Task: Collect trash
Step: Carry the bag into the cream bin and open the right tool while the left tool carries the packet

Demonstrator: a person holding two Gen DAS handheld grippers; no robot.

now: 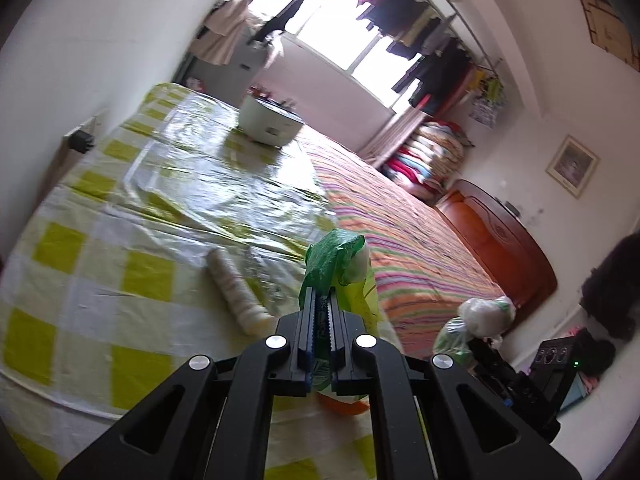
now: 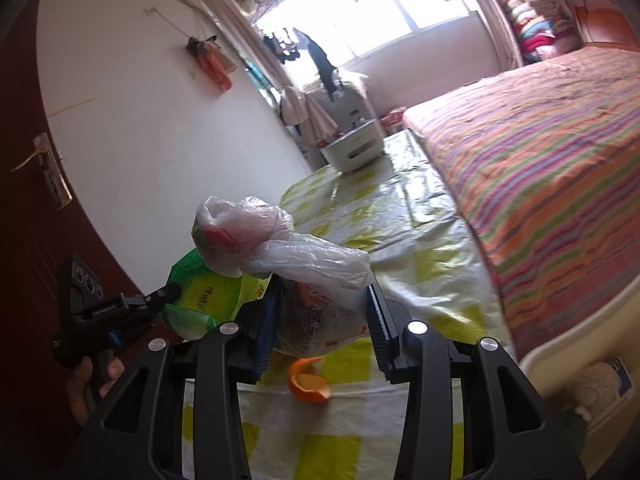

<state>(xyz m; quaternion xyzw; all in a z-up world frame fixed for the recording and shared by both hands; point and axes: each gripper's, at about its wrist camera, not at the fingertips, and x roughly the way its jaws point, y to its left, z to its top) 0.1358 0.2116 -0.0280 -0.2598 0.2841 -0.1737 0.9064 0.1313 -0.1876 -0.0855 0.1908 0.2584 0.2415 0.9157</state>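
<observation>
Writing on right tool's (image 2: 320,312) clear bag (image 2: 304,264), perhaps "服务"

A tabletop (image 1: 100,264) lies under a yellow-and-white check cloth with a clear plastic sheet over it. Toward its far end, at about twelve o'clock, stands a white rice cooker (image 1: 269,124). Just beside the tabletop, at three o'clock, runs a bed (image 2: 552,168) with a striped cover and a reddish wooden headboard (image 1: 500,236). Folded quilts (image 1: 428,156) are stacked beyond the bed. Clothes (image 1: 416,20) hang before the bright window. At nine o'clock in the right wrist view is a dark red door (image 2: 24,208) with a brass handle (image 2: 34,156).
</observation>
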